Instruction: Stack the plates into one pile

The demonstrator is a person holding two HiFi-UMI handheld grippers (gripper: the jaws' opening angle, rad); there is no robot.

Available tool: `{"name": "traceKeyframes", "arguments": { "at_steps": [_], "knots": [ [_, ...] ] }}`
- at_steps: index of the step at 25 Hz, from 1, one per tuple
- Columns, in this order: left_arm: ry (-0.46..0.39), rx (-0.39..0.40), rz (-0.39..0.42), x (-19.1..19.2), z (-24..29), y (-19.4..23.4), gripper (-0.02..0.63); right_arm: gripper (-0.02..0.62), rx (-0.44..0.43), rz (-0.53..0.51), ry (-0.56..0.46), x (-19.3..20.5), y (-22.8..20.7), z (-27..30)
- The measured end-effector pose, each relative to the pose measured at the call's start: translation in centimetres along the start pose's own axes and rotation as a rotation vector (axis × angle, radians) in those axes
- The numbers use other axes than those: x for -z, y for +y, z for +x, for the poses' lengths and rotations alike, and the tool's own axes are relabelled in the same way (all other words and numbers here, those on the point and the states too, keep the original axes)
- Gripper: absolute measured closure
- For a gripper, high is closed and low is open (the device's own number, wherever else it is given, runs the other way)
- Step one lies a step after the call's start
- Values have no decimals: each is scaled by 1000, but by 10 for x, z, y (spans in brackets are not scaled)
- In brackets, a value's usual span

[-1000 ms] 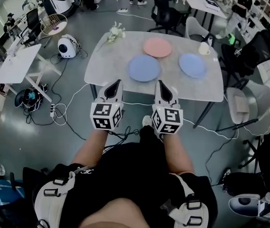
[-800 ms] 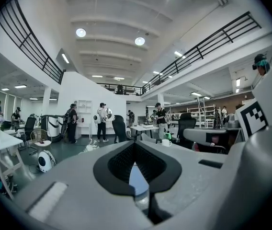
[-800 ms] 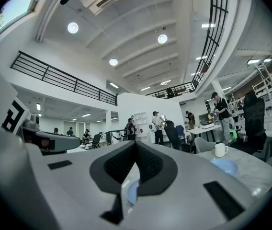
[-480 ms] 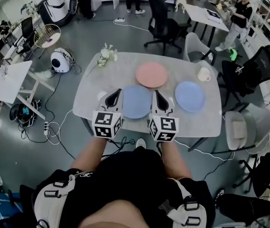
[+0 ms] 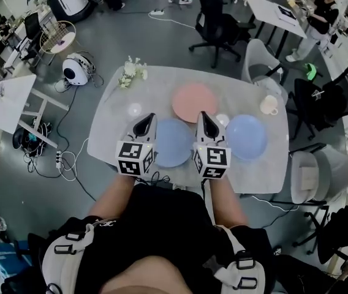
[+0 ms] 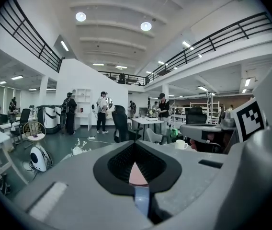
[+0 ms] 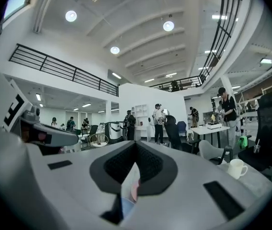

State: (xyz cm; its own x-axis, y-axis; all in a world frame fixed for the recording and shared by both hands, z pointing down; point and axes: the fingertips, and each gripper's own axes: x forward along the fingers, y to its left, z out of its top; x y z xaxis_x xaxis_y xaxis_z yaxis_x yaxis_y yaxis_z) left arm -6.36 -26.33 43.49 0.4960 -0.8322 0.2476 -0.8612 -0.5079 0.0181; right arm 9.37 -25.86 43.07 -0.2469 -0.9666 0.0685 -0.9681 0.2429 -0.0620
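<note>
Plates sit apart on the desk (image 5: pixel 155 89), none stacked yet. A pink plate (image 5: pixel 194 101) lies at upper centre of the frame, a middle blue plate (image 5: pixel 173 143) just below it, and a right blue plate (image 5: pixel 246 136) near a white mug (image 5: pixel 268 105). The left claw (image 5: pixel 149 118) and right claw (image 5: pixel 203 116) hang over opposite edges of the middle blue plate, both clenched and empty. Held side by side and pointing almost level, they seem lined up to bracket that plate, though either claw must open before it can grip a rim.
</note>
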Motion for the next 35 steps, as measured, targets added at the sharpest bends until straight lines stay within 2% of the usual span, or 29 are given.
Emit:
{"name": "traceKeyframes", "arguments": {
  "at_steps": [9,16,21,25,28,35],
  "knots": [
    [49,31,2,6,32,28,601,589,-24,-121,84,24,-10,30],
    [57,62,-3,8,43,37,601,589,-74,-307,193,44,-35,49],
    [76,77,-12,15,41,43,601,584,-204,-510,314,76,-41,59],
    [90,78,-26,20,39,50,601,544,-312,-674,447,113,-46,65],
    [88,76,-31,20,39,55,601,525,-375,-755,538,137,-48,70],
    [82,65,-39,24,32,60,601,502,-506,-1030,776,217,-62,71]
  ]
}}
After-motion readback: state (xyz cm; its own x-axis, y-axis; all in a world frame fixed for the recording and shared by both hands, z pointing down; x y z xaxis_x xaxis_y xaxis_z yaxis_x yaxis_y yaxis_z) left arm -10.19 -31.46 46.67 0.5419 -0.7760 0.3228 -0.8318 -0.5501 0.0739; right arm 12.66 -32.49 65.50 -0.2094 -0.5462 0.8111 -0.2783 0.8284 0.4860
